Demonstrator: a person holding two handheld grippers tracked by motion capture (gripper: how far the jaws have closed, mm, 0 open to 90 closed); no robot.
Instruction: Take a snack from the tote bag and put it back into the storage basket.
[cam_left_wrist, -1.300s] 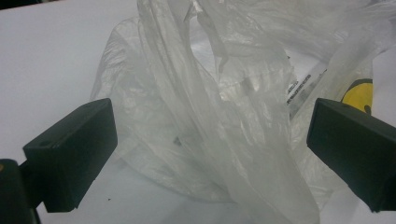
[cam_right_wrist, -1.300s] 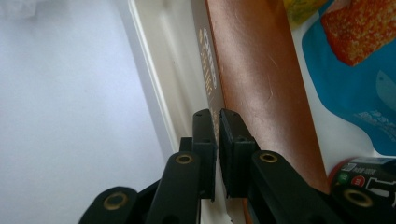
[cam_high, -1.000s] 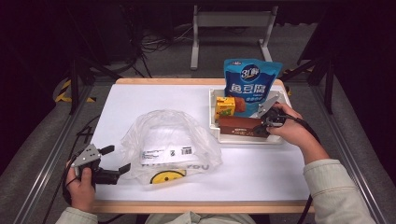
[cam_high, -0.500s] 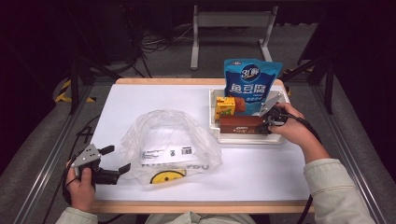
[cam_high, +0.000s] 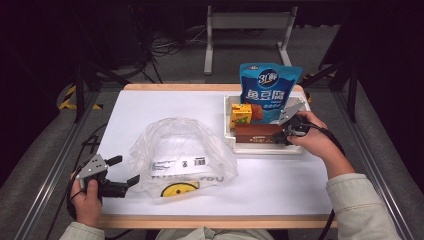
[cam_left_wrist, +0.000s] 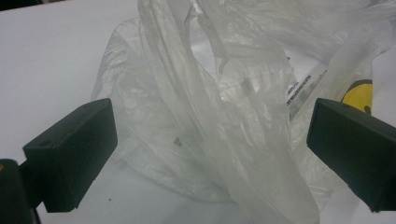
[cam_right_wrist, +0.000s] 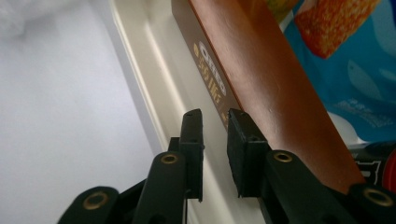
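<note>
1. Nearest, at the counter's (cam_high: 280, 190) front left corner: one left gripper (cam_high: 121, 171), black jaws set wide apart, nothing between the pads. In the left gripper view (cam_left_wrist: 210, 154), jaws flanking the bag's crumpled edge without touching it.
2. Just beyond that gripper: one plastic bag (cam_high: 182, 155), thin, translucent, heavily creased, lying slumped on the white matte counter. One yellow smiley print on its near side, one barcode label at mid-height. Same bag seen close in the left gripper view (cam_left_wrist: 219, 93), folds glossy and soft.
3. Right of centre: one tray (cam_high: 265, 149), cream-coloured, rectangular, hard plastic with a raised rim; rim wall also in the right gripper view (cam_right_wrist: 154, 93).
4. Inside the tray, near side: one brown box (cam_high: 257, 133), long, rectangular, smooth card with gold lettering (cam_right_wrist: 261, 79), lying lengthwise against the front wall.
5. At the box's right end: one right gripper (cam_high: 281, 136), held in a hand (cam_high: 315, 140). Jaws only slightly parted and just opened a little; nothing clamped. In the right gripper view (cam_right_wrist: 215, 116), tips beside the box's lettered face, over the tray floor; contact with the box cannot be told.
6. Behind the box: one yellow carton (cam_high: 241, 114), small, upright, block-shaped.
7. Farthest: one blue pouch (cam_high: 267, 90), glossy, standing upright at the tray's back.
</note>
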